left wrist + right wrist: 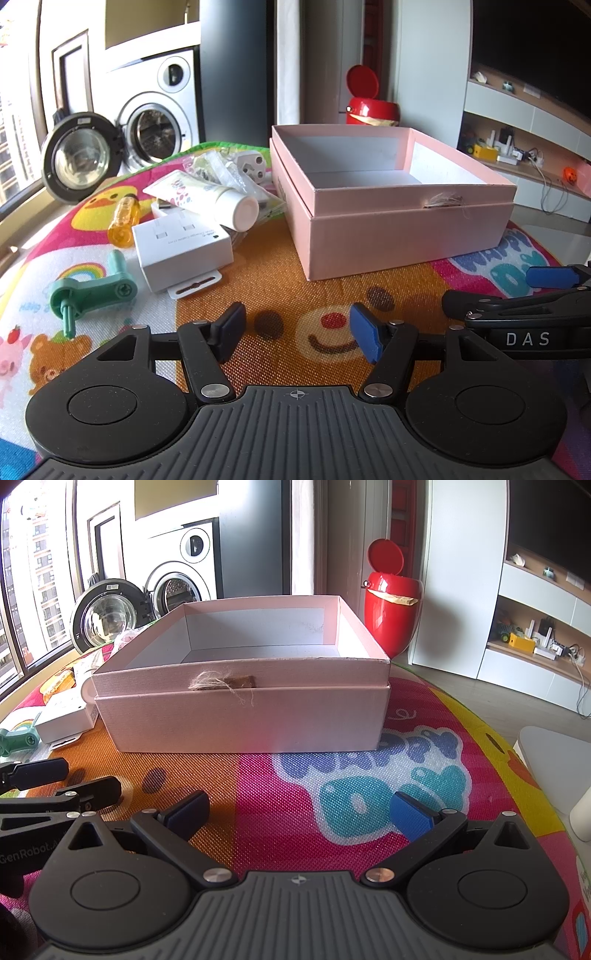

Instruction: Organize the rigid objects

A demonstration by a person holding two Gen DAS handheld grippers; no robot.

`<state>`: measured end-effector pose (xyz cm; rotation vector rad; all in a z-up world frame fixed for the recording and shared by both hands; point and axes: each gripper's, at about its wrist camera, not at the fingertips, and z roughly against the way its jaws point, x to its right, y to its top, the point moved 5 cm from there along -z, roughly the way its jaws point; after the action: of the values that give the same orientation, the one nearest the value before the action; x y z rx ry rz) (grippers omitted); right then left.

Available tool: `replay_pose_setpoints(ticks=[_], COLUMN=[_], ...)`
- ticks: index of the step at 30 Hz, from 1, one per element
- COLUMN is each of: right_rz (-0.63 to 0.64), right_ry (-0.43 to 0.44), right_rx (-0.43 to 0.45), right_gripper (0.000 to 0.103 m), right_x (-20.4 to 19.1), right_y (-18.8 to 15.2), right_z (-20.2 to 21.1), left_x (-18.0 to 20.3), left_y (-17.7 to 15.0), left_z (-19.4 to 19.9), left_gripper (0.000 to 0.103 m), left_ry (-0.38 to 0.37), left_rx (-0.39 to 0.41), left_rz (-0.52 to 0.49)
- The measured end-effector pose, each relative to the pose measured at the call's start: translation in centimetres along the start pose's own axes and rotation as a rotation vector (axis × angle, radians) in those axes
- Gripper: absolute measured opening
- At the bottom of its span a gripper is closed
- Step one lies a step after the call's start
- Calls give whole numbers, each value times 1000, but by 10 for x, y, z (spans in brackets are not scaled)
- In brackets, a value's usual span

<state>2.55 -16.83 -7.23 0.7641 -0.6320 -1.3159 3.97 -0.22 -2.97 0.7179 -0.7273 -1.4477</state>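
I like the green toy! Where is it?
In the left wrist view, the green crank piece lies on the mat's left side, near the white charger box.

Objects counted on the play mat [280,258]

One pink box [399,229], two white chargers [184,254], one tube [207,199], one green part [88,291], one orange handle [123,221].

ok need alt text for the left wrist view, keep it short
An open, empty pink box sits on a colourful play mat, ahead and right of the open left claw. Left of the box lies a loose pile: a white charger box, a cream tube, an orange-handled tool and a green plastic part.
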Motion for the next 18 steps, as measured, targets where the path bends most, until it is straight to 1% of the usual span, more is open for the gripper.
replay_pose_setpoints(ticks=[18], right_rz=[-3], right_ry=[3], right_rx=[-1], right_gripper=[103], right_x=[1], right_y=[1], right_z=[-2], left_x=[0], left_y=[0], left_z=[0], left_gripper=[68], left_ry=[1], left_rx=[0], left_rz=[-1])
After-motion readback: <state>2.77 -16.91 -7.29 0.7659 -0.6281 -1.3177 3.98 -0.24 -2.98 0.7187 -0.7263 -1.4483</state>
